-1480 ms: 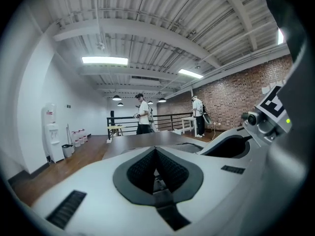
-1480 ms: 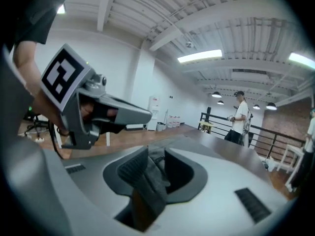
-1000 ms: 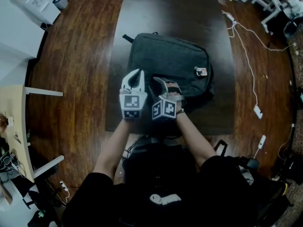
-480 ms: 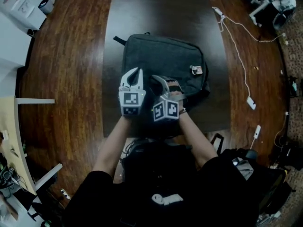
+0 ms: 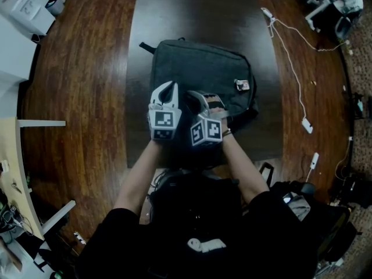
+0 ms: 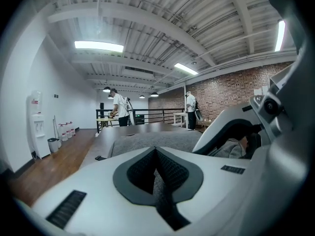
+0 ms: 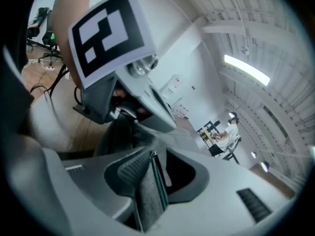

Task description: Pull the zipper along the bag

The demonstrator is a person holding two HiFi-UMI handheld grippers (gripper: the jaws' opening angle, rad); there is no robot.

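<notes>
A dark grey backpack point(image 5: 203, 71) lies flat on a dark table point(image 5: 174, 16), with a small tag point(image 5: 241, 86) near its right side. Both grippers are at the bag's near edge, side by side. In the left gripper view, my left gripper point(image 5: 167, 90) point(image 6: 157, 183) is shut on a fold of the bag's grey fabric point(image 6: 158, 193). My right gripper point(image 5: 199, 100) point(image 7: 150, 178) is closing. Between its pads it has a strip of grey fabric with a zipper edge point(image 7: 156, 176). I cannot make out the zipper pull in any view.
Wooden floor point(image 5: 81, 68) surrounds the table. A white cable point(image 5: 293, 68) with plugs trails along the right. A white cabinet point(image 5: 17, 16) stands at the top left. Two people stand far off in the left gripper view.
The head view has shifted a little. Both grippers stay at the bag's near edge, the right one turned slightly toward the left one.
</notes>
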